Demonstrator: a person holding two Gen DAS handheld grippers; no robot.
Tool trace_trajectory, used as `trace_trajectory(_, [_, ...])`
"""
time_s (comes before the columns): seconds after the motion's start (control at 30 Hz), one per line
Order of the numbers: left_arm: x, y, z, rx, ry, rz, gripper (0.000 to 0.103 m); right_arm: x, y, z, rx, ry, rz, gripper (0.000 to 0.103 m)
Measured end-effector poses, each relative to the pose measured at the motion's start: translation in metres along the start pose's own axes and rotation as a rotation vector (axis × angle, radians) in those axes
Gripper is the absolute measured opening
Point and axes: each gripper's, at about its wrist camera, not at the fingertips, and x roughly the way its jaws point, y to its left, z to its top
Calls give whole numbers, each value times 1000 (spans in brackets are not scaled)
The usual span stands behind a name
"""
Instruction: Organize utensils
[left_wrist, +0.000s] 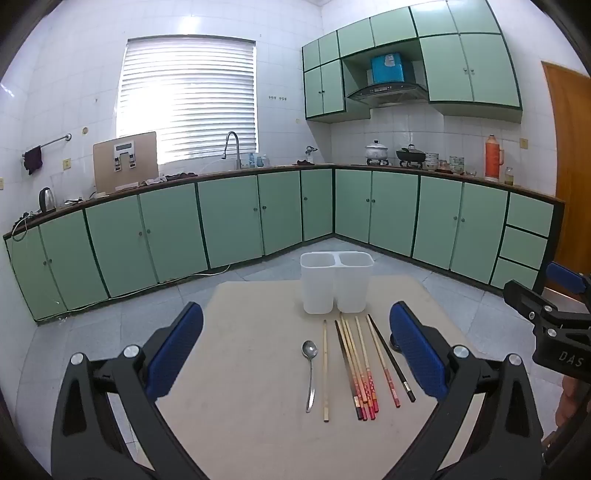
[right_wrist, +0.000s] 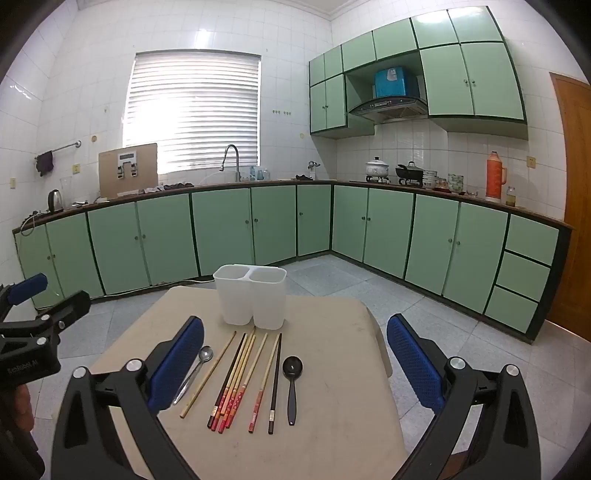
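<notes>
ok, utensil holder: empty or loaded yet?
Empty as far as visible. The holder stands upright; nothing sticks out of either compartment. Chopsticks and spoons lie on the table.

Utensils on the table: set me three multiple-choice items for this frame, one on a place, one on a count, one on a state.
1. Where does the black spoon lie?
A. inside the holder
B. at the right end of the row
C. between the chopsticks

2. How many compartments has the white holder?
A. one
B. two
C. four

3. How do the grippers stand?
A. both open, holding nothing
B. left shut on a spoon
C. right shut on chopsticks

Answers: 1 B, right of the black chopstick. 2 B, two openings side by side. 3 A, left gripper and right gripper are spread wide above the table.
</notes>
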Motion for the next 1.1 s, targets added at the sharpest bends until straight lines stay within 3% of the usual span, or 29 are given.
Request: trace_trajectory(1.1, [1,-1,-3,-1,-7,6,98,1,-4,0,9,-7,-2,97])
